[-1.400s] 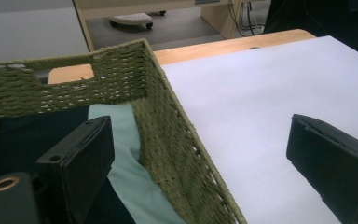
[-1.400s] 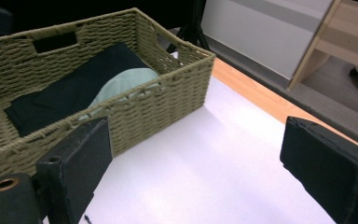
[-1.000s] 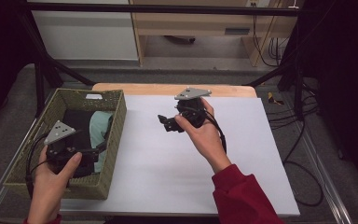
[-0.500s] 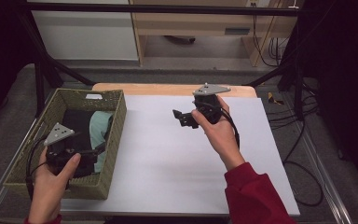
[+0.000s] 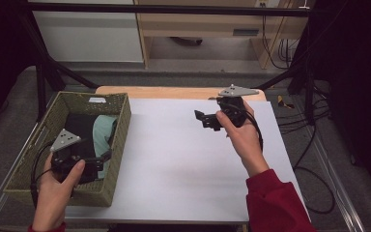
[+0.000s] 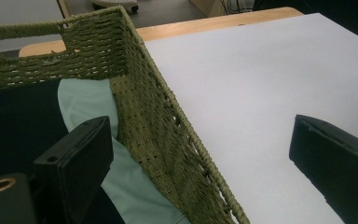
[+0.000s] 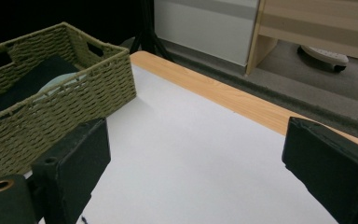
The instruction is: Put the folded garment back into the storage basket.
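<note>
A woven green basket [image 5: 120,126] stands at the table's left, with a black cloth [image 5: 79,126] and a pale green cloth [image 5: 104,133] inside. My left gripper [image 5: 105,160] hovers open at the basket's near right corner. In the left gripper view it [image 6: 196,140] straddles the basket wall [image 6: 154,116], one jaw over the pale green cloth [image 6: 86,100], the other over the white table top. My right gripper [image 5: 202,120] is held open and empty above the far middle of the table, pointing left at the basket [image 7: 74,88]; in its own view the gripper [image 7: 193,140] has bare table between the jaws.
The white table top [image 5: 174,164] has a wooden strip [image 5: 174,92] along its far edge. Black frame legs [image 5: 41,82] stand behind the basket. Cables [image 5: 314,121] trail on the floor at the right. Cabinets [image 5: 198,24] sit beyond the table.
My right gripper has moved to the right and slightly farther back over the table, still open. The left gripper has stayed by the basket's right wall.
</note>
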`<state>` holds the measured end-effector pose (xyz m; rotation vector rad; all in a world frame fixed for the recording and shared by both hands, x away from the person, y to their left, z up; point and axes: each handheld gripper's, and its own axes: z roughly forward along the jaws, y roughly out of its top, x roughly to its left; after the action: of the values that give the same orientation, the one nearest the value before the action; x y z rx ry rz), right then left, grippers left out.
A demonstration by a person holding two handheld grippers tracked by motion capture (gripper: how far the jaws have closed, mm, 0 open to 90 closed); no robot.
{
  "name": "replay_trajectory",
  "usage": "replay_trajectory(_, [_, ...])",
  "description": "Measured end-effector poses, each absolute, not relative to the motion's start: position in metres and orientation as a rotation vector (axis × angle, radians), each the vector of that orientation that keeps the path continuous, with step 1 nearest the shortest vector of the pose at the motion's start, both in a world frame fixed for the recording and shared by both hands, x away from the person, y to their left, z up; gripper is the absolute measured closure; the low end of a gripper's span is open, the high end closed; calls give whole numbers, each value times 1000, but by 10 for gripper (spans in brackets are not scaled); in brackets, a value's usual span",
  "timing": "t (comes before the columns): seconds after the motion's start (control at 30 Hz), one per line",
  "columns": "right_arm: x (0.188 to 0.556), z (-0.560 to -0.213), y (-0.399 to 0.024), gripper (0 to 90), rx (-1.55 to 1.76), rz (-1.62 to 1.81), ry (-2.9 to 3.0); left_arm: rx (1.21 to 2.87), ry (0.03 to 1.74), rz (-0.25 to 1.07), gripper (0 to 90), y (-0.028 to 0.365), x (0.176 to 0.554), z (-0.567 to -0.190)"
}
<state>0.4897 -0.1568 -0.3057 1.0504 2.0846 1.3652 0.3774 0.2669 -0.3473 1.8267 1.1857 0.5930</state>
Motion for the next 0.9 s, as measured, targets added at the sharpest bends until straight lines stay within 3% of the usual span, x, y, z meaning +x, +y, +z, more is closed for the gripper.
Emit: replay_trajectory(0.9, [473, -315, -241, 61, 1184, 1370, 1928, 1871, 1198, 554, 64, 263, 382, -361])
